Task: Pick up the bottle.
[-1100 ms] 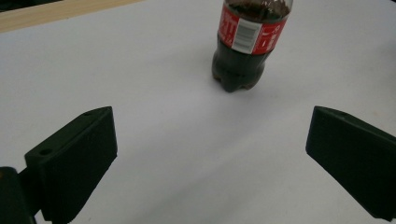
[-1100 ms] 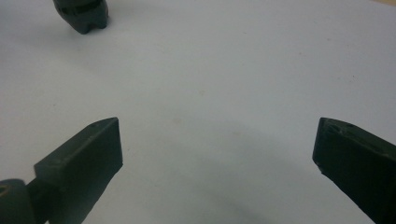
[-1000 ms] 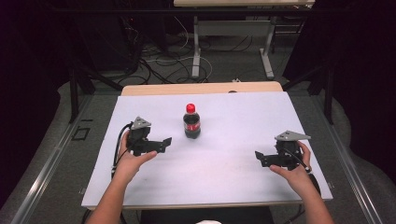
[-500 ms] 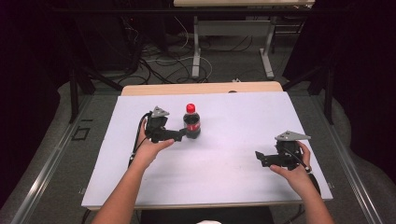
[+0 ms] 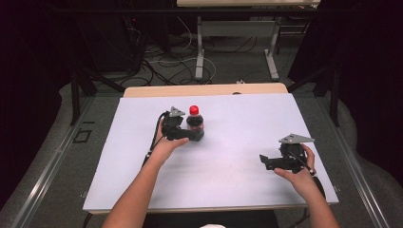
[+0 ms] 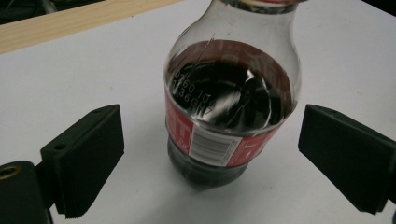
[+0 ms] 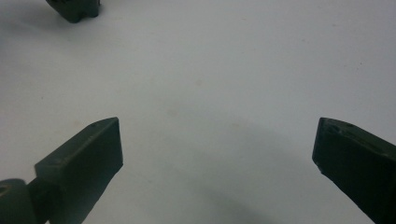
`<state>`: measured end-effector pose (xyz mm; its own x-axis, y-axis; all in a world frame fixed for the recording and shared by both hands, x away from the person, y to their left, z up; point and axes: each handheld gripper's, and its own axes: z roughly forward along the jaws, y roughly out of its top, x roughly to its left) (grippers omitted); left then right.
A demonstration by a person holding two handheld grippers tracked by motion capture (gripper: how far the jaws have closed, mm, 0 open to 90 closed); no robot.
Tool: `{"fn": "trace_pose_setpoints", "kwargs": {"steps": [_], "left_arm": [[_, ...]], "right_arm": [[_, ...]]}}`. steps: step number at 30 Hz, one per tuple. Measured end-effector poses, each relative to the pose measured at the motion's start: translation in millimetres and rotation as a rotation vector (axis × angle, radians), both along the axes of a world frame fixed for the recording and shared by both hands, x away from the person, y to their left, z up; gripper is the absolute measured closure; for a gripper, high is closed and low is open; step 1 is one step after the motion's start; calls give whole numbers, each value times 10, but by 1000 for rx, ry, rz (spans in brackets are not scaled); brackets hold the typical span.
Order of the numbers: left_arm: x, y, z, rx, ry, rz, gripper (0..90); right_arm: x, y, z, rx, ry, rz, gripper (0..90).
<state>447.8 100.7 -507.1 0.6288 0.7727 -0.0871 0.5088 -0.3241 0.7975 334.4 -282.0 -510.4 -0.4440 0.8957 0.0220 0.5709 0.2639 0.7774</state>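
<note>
While the cola bottle (image 5: 195,123) stands upright on the white table (image 5: 237,166) toward its far side, it is flanked by the left gripper (image 6: 205,163); its jaws have just been closing, yet gaps remain at both pads. The right gripper (image 7: 215,163) is held well apart, jaws spread over bare table.

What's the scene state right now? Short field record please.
surface: white table
object: cola bottle, red cap, upright, partly full
left gripper: jaws either side of the bottle's lower body, gaps on both sides, have just been closing
right gripper: open, nothing between jaws, over bare table near right edge
grasp: not yet made
</note>
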Motion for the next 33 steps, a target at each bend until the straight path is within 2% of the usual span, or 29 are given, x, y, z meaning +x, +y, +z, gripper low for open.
{"fn": "trace_pose_setpoints", "kwargs": {"steps": [1,7,11,14,18,21,23,27,33], "left_arm": [[12,-15,-13,-5,-12,-5,72],[52,-86,-41,10,-17,-8,112],[75,-114,-70,0,-25,-9,163],[90,-126,-93,1,-34,-14,171],[94,-145,-117,-9,-36,-10,229],[92,-154,-120,0,-37,-19,270],[92,-166,-132,-4,-48,-14,275],[77,-164,-123,22,-53,-18,285],[71,-143,-119,10,-62,-13,295]], "right_arm": [[-1,4,-4,4,6,0,11],[1,3,-13,5,7,-3,12],[4,-12,-14,-12,1,-8,11],[5,-11,-13,-1,4,-13,11],[3,-19,-12,4,6,-20,11],[7,-24,-18,2,5,-20,11],[11,-22,-23,-3,0,-21,11],[9,-13,-28,-5,7,-14,11],[10,1,-35,-6,9,-17,11]]}}
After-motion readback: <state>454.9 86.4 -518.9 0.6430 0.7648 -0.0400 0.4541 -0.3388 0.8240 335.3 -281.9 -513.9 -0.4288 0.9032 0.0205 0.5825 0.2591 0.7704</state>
